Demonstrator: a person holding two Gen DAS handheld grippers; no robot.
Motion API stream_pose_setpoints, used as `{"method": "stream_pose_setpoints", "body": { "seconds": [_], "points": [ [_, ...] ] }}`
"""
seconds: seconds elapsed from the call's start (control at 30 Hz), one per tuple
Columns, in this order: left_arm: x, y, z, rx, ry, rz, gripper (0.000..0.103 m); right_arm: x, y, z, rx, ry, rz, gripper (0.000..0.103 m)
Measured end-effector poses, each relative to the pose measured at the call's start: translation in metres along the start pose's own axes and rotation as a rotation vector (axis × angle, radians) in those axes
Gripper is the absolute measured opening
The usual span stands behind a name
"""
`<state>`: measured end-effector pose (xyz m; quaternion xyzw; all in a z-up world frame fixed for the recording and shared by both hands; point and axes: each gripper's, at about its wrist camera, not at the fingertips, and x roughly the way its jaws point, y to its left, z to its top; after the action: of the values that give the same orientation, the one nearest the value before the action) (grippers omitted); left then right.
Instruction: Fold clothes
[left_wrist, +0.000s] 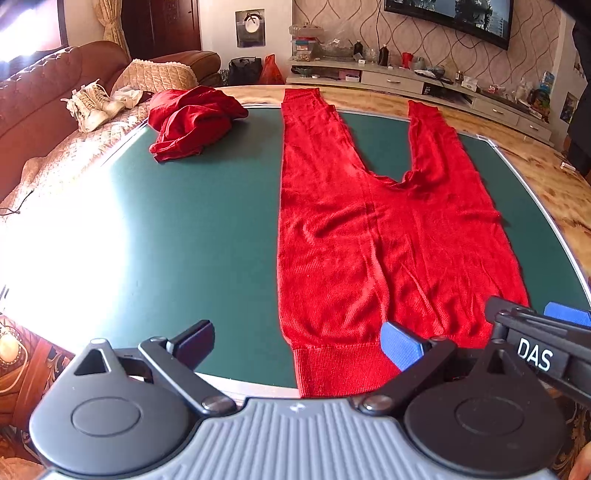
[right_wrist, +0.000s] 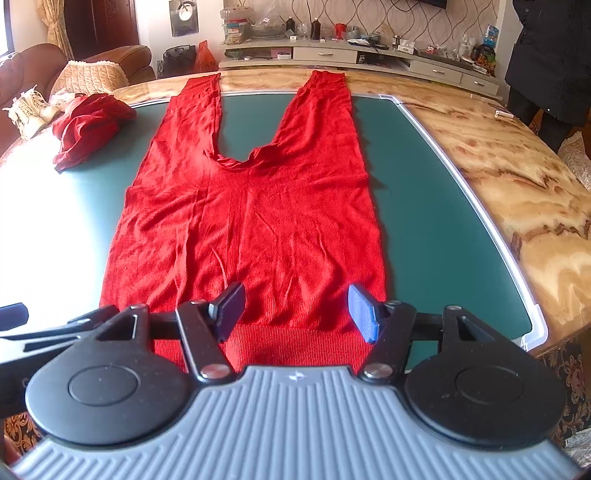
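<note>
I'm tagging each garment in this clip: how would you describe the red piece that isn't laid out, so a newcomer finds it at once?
Start at the green table mat. The red knit trousers lie flat down its middle, legs pointing away. The crumpled red garment sits apart at the mat's far corner nearest the brown sofa: a darker, bunched heap, not spread flat.

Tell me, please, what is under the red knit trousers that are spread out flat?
Under the red knit trousers lies the green mat on the marble-patterned table; the leg ends reach onto the bare tabletop. Anything beneath the fabric itself is hidden.
</note>
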<state>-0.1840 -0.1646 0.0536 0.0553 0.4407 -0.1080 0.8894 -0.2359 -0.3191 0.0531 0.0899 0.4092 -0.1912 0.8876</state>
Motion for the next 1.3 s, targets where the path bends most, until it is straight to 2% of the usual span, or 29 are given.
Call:
{"method": "stream_pose_setpoints", "body": {
  "seconds": [1.3],
  "points": [
    [-0.011, 0.0, -0.043, 0.037, -0.02, 0.0, 0.099, -0.018, -0.001, -0.038, 0.032, -0.04, 0.038, 0.07]
  ]
}}
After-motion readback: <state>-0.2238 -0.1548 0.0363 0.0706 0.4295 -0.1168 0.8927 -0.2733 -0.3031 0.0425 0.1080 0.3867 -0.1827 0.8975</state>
